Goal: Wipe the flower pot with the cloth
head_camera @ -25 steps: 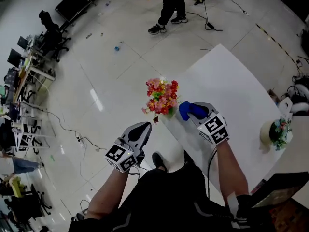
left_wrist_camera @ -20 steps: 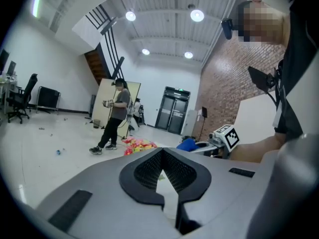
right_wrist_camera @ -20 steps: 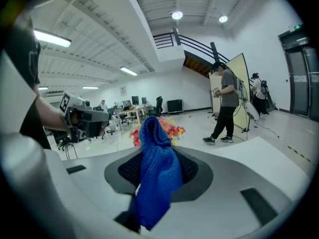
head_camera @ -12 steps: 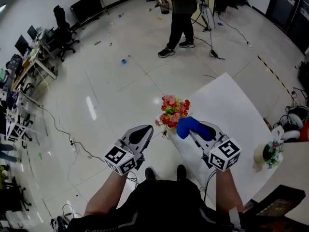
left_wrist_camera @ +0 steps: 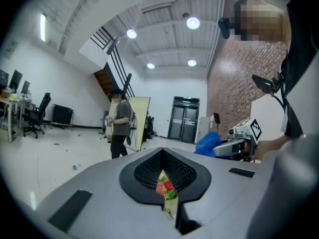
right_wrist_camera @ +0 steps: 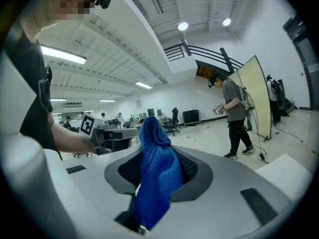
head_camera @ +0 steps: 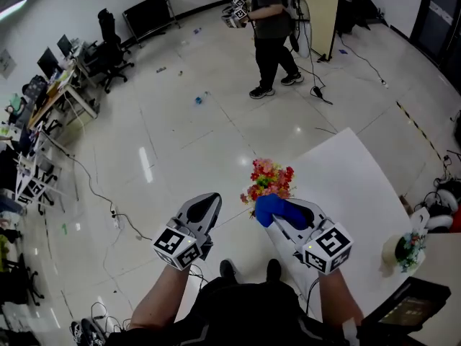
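Note:
A bunch of pink, red and yellow flowers (head_camera: 270,181) stands at the near left corner of the white table (head_camera: 353,193); its pot is hidden under the blooms and behind the cloth. My right gripper (head_camera: 282,213) is shut on a blue cloth (head_camera: 268,208), held just in front of the flowers. In the right gripper view the cloth (right_wrist_camera: 157,176) hangs bunched between the jaws. My left gripper (head_camera: 207,202) hovers over the floor, left of the flowers, shut with nothing in it. Through its thin slit the flowers (left_wrist_camera: 164,185) show.
A person (head_camera: 272,27) stands on the tiled floor beyond the table, holding marked grippers. A second small flower pot (head_camera: 403,249) sits at the table's right. Desks and chairs (head_camera: 43,99) line the left side, with cables on the floor (head_camera: 108,207). A dark device (head_camera: 405,310) lies at lower right.
The head view has tipped upward, showing more of the room. The cloth in my right gripper went from the flowers' right side to just in front of them. The left gripper stayed shut.

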